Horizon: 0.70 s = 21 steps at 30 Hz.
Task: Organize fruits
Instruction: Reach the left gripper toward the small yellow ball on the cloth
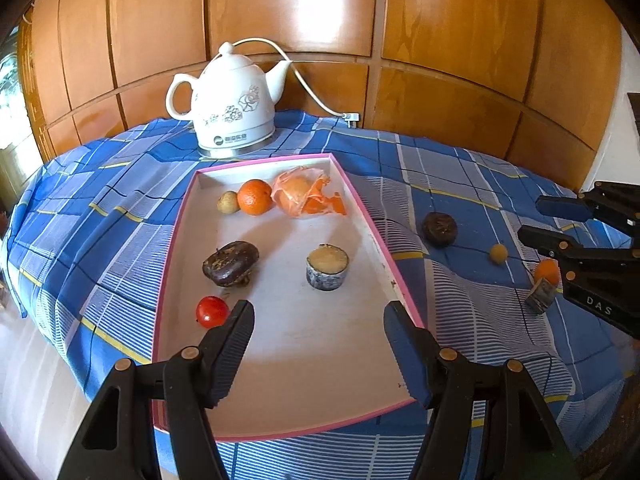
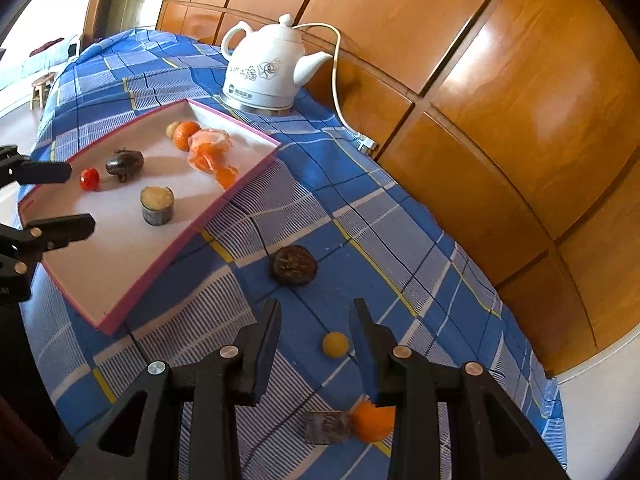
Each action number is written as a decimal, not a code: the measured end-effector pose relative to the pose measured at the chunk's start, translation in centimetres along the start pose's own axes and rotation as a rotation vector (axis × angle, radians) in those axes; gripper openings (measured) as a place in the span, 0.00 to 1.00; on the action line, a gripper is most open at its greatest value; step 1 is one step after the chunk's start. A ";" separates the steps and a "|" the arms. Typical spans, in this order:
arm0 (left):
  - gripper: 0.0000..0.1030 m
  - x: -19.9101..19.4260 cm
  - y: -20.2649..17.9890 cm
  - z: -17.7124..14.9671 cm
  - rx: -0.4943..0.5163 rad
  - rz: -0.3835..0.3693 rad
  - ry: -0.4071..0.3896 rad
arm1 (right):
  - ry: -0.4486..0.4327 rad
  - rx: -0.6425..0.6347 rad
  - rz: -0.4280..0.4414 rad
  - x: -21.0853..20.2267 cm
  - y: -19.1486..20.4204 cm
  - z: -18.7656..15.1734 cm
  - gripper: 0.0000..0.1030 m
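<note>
- Fruits are being shown in the tray (image 1: 176, 240) from the left wrist view, left gripper (image 1: 319, 320) jaws open, empty.
- Yellow fruit (image 2: 335, 344) is being seen between the right gripper (image 2: 316, 320) jaws, parted, untouched, on the worktop (image 2: 400, 240).

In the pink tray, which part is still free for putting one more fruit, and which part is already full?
The near half of the tray is bare, between the red fruit and the right rim, below the cut cylinder piece. A smaller gap lies between the dark fruit and that piece. The far end is crowded: orange, small brownish fruit, peeled orange.
</note>
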<state>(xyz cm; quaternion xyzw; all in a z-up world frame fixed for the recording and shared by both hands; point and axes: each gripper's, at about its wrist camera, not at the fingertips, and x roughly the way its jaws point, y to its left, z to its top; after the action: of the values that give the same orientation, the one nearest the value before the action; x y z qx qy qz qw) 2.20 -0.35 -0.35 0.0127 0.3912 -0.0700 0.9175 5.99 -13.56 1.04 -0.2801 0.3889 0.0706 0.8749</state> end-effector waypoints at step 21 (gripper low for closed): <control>0.62 1.1 -5.6 4.0 0.115 -0.109 0.004 | 0.209 0.483 -0.028 5.3 -15.7 -7.4 0.35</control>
<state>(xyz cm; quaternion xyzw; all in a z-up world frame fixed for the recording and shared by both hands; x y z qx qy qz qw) 5.09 -6.30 1.82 0.0442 0.3883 -0.1419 0.9095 10.20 -31.16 0.08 -0.0744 0.4788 -0.0656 0.8723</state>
